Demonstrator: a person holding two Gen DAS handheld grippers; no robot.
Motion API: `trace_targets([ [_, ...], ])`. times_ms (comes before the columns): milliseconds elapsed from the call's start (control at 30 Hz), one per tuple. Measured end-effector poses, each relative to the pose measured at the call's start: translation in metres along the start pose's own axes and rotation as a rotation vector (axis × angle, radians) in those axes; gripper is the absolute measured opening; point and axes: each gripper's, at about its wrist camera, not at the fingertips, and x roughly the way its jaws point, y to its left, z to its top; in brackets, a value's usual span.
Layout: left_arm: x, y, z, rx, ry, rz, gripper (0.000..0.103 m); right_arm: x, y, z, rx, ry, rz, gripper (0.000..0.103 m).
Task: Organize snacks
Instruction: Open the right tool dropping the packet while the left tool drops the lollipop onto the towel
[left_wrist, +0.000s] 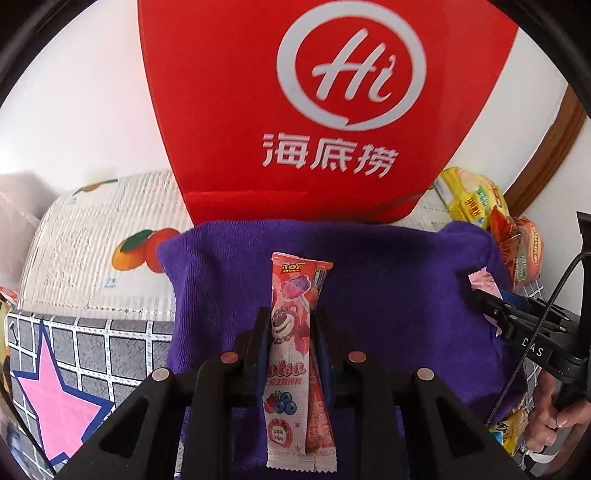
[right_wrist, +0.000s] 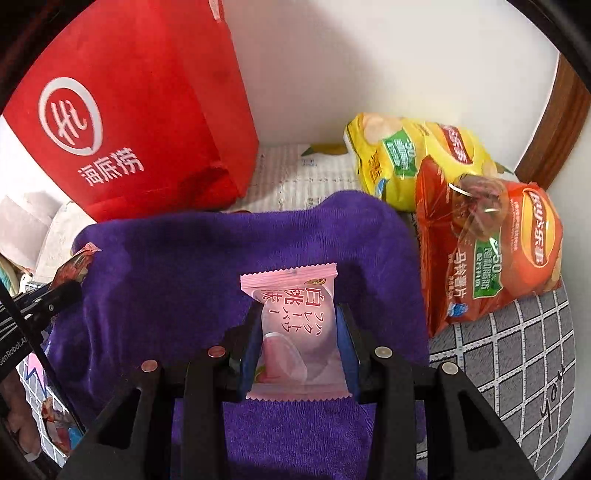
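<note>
1. Left gripper (left_wrist: 290, 325): clamped on a long pink lollipop packet (left_wrist: 295, 354), gripped about mid-length. The packet's long axis runs straight along my fingers, its top end sticking out past the tips and over the purple towel (left_wrist: 388, 280).
2. Right gripper (right_wrist: 297, 325): closed on a squat pink sweet packet (right_wrist: 295, 332), held by its two sides, its crimped top edge forward. It too hangs over the towel.
3. Purple towel: directly under and ahead of both grippers, spread on the patterned surface (right_wrist: 517, 350). In the left view my right gripper (left_wrist: 491, 314) sits just beside, to the right, so the two packets would land side by side.
4. Red paper bag (left_wrist: 295, 110): upright behind the towel's far edge, squarely ahead of the left gripper, up and to the left of the right one. I judge the left hand nearer to it.
5. Crisp bags, yellow (right_wrist: 406, 155) and orange (right_wrist: 498, 251): right of the towel, beside the right gripper, against the wall.
</note>
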Motion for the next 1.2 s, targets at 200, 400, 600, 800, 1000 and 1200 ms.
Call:
trace_targets([
  [200,0.006,0.001,-0.002,-0.005,0.022,0.018,0.022,0.01,0.001,-0.001,-0.006,0.034,-0.01,0.039],
  [400,0.013,-0.003,-0.003,-0.002,0.034,0.028,0.023,0.016,0.005,-0.001,-0.024,0.063,-0.021,0.04],
  [600,0.016,-0.007,-0.003,0.001,0.038,0.023,0.023,0.018,0.01,0.001,-0.056,0.062,-0.037,0.066],
  [800,0.022,-0.009,-0.002,-0.005,0.048,0.031,0.024,0.0,0.011,0.002,-0.042,0.02,-0.003,0.066],
  [1000,0.024,-0.006,-0.001,-0.016,0.047,0.022,0.024,-0.022,0.012,0.002,-0.027,-0.05,-0.001,0.066],
  [1200,0.017,-0.006,0.002,-0.02,0.019,-0.016,0.041,-0.03,0.014,-0.001,-0.018,-0.045,0.031,0.066],
])
